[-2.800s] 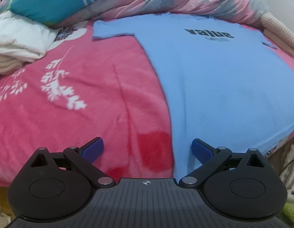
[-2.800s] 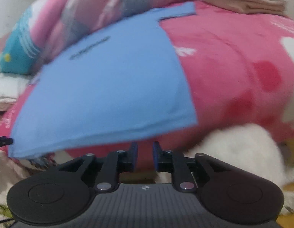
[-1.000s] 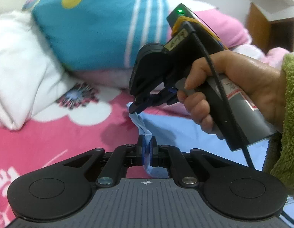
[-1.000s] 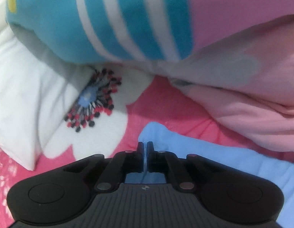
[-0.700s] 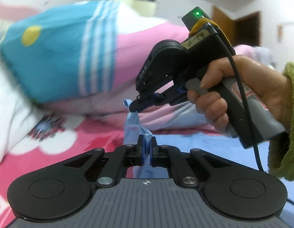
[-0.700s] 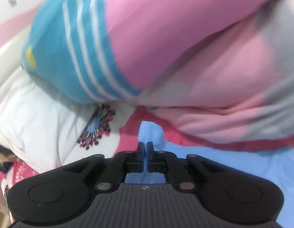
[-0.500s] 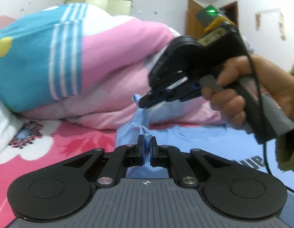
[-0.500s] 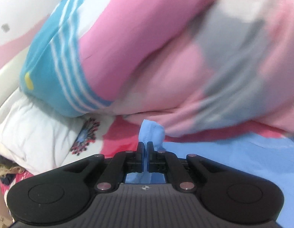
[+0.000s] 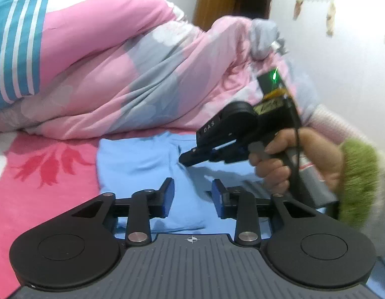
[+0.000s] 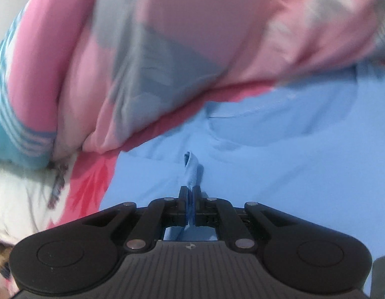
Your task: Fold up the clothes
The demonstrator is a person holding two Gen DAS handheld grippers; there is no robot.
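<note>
We get even, soft indoor light in both views, no glare or blown highlights. Left wrist view: mostly sharp in the centre; the hand (image 9: 294,159) and green sleeve (image 9: 359,179) at right are motion-smeared, and the right gripper (image 9: 186,160) casts a soft shadow down-right onto the blue shirt (image 9: 142,159). A green LED glows upper right. Fisheye bends the door frame at top and darkens the corners. Right wrist view: heavy motion blur over the pink quilt (image 10: 192,37) across the upper half and the left edge; only the gripper body at bottom and the pinched fabric at centre stay crisp. Dark vignette at the upper corners.
</note>
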